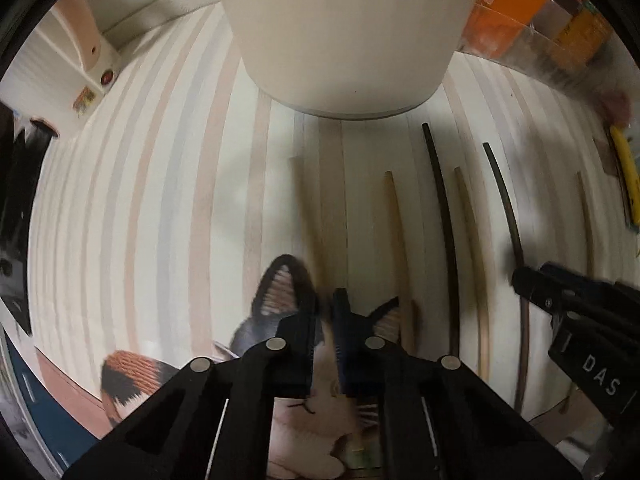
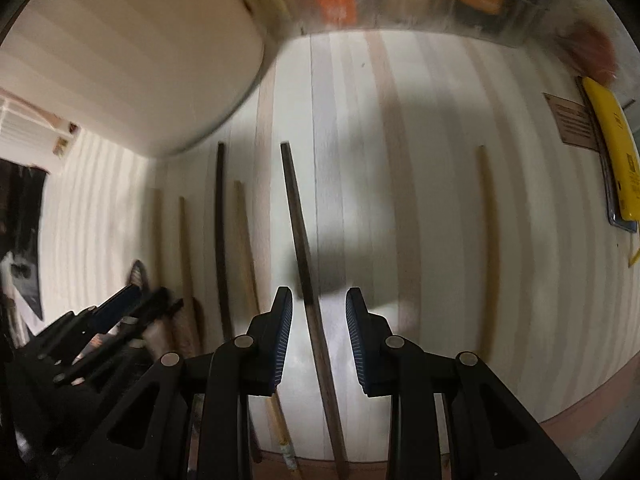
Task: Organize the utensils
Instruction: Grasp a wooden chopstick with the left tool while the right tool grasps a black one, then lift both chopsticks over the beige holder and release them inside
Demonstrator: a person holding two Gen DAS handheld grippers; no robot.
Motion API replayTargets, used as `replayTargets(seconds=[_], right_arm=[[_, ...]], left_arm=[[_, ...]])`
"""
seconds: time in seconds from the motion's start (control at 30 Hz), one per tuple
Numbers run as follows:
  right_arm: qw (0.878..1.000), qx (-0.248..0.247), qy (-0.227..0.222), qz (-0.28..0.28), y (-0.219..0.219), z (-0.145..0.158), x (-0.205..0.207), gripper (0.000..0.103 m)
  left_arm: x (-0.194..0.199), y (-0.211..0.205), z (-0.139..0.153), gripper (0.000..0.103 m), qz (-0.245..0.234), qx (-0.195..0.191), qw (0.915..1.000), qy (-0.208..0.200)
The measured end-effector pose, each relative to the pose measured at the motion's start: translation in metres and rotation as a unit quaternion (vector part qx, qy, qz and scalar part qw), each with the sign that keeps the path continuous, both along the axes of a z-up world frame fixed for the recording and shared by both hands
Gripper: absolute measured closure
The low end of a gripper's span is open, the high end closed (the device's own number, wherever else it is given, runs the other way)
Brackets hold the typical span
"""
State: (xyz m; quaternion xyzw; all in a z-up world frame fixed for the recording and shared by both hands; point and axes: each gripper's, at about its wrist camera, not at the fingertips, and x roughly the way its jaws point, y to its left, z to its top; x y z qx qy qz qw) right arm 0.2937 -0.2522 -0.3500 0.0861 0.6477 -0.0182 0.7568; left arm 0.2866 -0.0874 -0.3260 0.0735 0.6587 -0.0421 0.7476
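Note:
Several chopsticks lie side by side on a striped tablecloth (image 1: 160, 200), some dark, some light wood. My right gripper (image 2: 319, 308) is open, its jaws straddling a dark chopstick (image 2: 298, 216) that lies on the cloth between them. The same chopstick (image 1: 506, 208) shows in the left wrist view, with the right gripper (image 1: 520, 280) over it. My left gripper (image 1: 324, 304) is nearly closed over a cat-shaped piece (image 1: 280, 292) at the near edge; I cannot tell whether it grips anything. A cream cylindrical holder (image 1: 340, 32) stands just beyond the chopsticks.
A clear bin (image 2: 400, 0) with orange packets stands at the back. A yellow flat object (image 2: 608, 140) lies at the right. A white appliance (image 1: 60, 60) stands at the back left. The table's front edge (image 2: 580, 412) is close.

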Motion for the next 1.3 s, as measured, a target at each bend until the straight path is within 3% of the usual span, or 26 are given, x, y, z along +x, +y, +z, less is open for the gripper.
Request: replayTargets(seconds=[0.07,0.13,0.17,0.57,0.77,1.3], right_arm=[[0.999,-0.033,0.001,0.009,0.006,-0.001,-0.002,0.078],[0.999,-0.037,0.005,0.005,0.007,-0.002,-0.004,0.096],[0.999,-0.042,0.011,0.003,0.007,-0.003,-0.006,0.097],[0.998,-0.049,0.045,-0.001,0.001,-0.009,-0.031,0.097],[0.997,-0.044,0.064,-0.009,0.007,-0.020,0.000,0.097],[0.997,-0.028,0.077,-0.012,-0.005,-0.021,0.023,0.098]], left_arm=[[-0.001,0.002,0.000,0.098,-0.005,0.013,0.9999,-0.005],[-0.003,0.010,0.000,0.098,0.000,0.021,0.9998,-0.002],[-0.004,0.014,0.000,0.098,0.002,0.025,0.9997,0.000],[-0.011,0.030,0.003,0.098,0.022,0.028,0.9993,0.009],[-0.004,0.036,0.001,0.098,0.034,0.016,0.9992,0.016],[-0.005,0.051,0.000,0.098,0.047,-0.003,0.9987,0.018]])
